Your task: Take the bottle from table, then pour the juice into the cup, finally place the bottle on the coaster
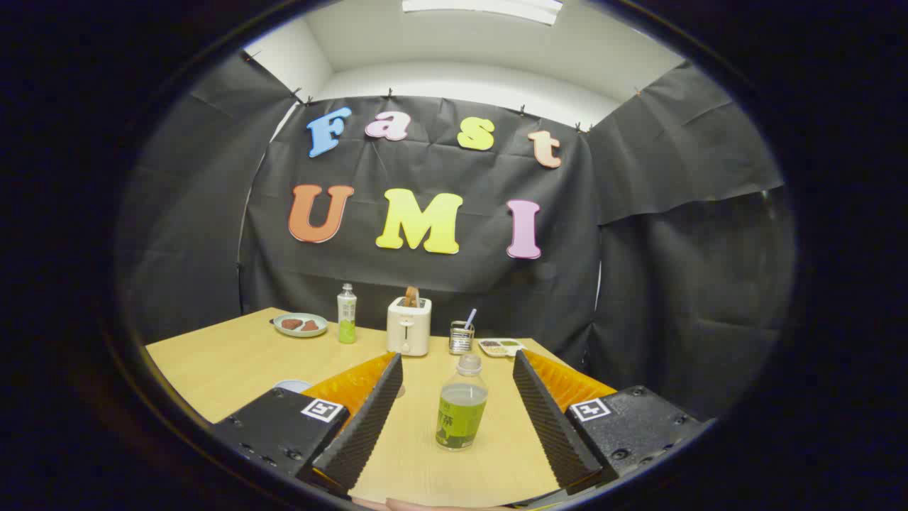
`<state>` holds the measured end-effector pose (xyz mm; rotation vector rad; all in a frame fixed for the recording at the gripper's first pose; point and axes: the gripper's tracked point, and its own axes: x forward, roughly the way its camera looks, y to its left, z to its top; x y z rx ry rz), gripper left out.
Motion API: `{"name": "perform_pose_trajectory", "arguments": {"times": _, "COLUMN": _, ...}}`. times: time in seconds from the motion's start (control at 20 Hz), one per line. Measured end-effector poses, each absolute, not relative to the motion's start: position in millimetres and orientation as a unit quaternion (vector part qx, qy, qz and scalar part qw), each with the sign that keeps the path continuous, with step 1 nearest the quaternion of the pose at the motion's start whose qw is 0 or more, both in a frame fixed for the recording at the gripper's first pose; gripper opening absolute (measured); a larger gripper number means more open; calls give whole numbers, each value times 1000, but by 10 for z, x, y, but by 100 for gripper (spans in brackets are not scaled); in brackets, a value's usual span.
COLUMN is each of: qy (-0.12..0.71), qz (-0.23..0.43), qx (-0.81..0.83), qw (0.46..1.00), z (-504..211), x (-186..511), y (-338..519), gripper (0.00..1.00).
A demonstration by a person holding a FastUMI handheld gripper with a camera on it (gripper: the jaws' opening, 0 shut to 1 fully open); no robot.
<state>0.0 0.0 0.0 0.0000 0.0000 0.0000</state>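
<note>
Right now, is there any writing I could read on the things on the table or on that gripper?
Near bottle, standing between the fingers of the open gripper: label print too blurred to read.
Far bottle, beside the toaster: label too small to read.
Square tags on the gripper: black-and-white patterns, no words.
So none reads.

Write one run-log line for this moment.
phase: approach | hand-held gripper: open, fingers either side of juice bottle, not touching | bottle: upright on table
</note>
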Motion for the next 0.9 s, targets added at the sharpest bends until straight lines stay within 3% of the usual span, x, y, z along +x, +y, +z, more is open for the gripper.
{"name": "perform_pose_trajectory", "arguments": {"times": 0.9, "qy": 17, "qz": -6, "qx": 13, "qw": 1000, "z": -122, "x": -44, "y": -318, "gripper": 100}}
